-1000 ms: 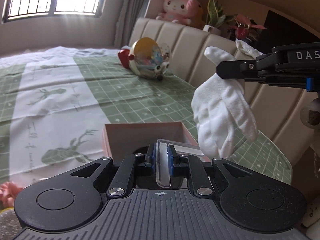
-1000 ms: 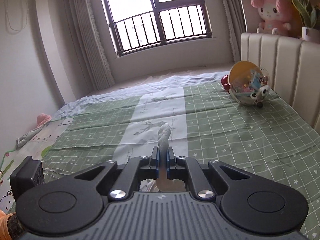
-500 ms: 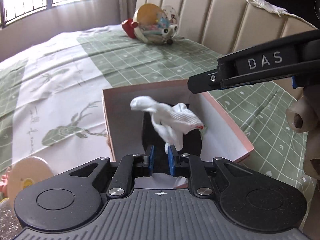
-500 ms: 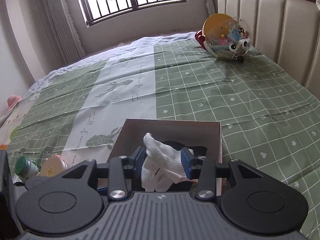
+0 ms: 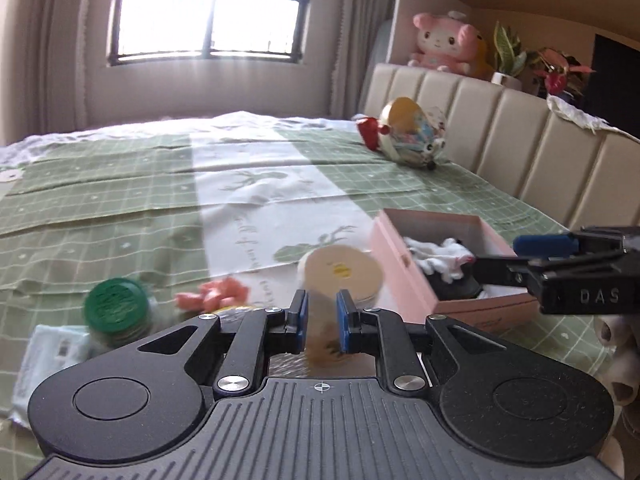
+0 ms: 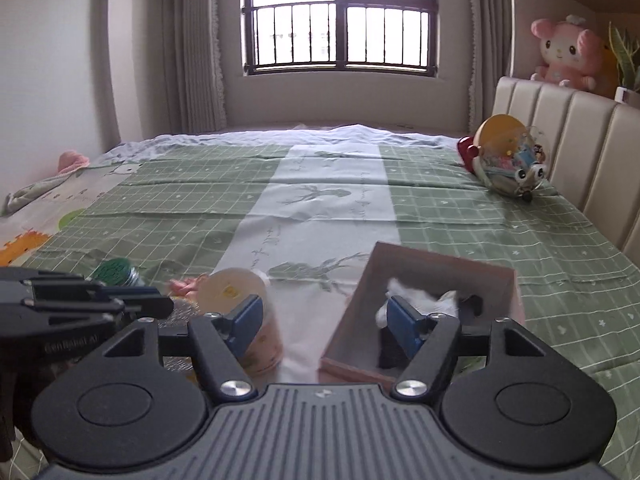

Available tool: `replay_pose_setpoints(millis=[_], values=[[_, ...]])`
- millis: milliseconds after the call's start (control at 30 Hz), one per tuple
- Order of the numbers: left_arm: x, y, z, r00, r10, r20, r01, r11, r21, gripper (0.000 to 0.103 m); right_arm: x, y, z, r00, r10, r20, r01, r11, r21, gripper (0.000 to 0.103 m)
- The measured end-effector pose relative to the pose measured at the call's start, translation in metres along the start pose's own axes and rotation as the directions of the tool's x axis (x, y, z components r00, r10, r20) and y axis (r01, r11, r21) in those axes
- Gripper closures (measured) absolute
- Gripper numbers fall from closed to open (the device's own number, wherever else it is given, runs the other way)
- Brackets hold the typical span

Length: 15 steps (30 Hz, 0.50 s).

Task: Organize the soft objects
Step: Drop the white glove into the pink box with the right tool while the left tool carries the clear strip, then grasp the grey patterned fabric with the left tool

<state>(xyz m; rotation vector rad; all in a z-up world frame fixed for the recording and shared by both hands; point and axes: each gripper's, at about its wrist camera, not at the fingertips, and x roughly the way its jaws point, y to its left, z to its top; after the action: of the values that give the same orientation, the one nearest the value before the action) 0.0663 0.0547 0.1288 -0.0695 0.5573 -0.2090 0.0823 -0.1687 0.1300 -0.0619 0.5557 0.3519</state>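
The white glove (image 5: pixel 438 258) lies crumpled inside the pink box (image 5: pixel 404 258), on top of a dark item at the box bottom. The box rests on the green checked bedspread (image 5: pixel 120 208), near the padded headboard (image 5: pixel 532 148).

Right gripper (image 6: pixel 327 322): its jaws have just been opening and stand wide apart, with nothing between the blue pads. In the right wrist view, the glove (image 6: pixel 416 298) sits just beyond the right-hand pad, free of both pads; the near left wall of the box (image 6: pixel 352 312) falls between the two fingers. In the left wrist view, this gripper (image 5: pixel 508 258) reaches in from the right edge, its tips over the open box and just beside the glove.

Left gripper (image 5: pixel 321 326): its jaws are nearly closed, with a narrow gap between the pads. A lidded paper cup (image 5: pixel 340 276) shows beyond that gap; blur prevents telling whether the pads touch it. The glove is well to the right of this gripper.

Other items left of the box: a green-capped jar (image 5: pixel 116 308) and a pink soft object (image 5: pixel 212 296), both on the bedspread.
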Motion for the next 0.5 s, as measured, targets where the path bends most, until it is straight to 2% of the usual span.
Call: replay_pose_setpoints(millis=[133,267,367,500], values=[[-0.033,0.049,-0.028,0.993,0.117,0.020,-0.116,0.992,-0.044,0.086,0.015,0.042,-0.033,0.998,0.051,-0.038,-0.051,0.999,-0.016,0.034],[-0.049,0.095,-0.055,0.977,0.211,-0.001,-0.210,0.969,-0.132,0.086,0.035,0.069,-0.067,0.989,0.110,-0.104,-0.105,0.993,0.044,0.034],[-0.048,0.116,-0.072,0.976,0.214,-0.042,-0.219,0.957,-0.189,0.086,0.047,0.081,-0.090,0.985,0.105,-0.135,-0.097,0.993,0.062,0.034],[-0.047,0.115,-0.088,0.988,0.152,-0.031,-0.156,0.969,-0.194,0.085,0.061,0.086,-0.110,0.985,0.077,-0.156,-0.070,0.996,0.053,0.034]])
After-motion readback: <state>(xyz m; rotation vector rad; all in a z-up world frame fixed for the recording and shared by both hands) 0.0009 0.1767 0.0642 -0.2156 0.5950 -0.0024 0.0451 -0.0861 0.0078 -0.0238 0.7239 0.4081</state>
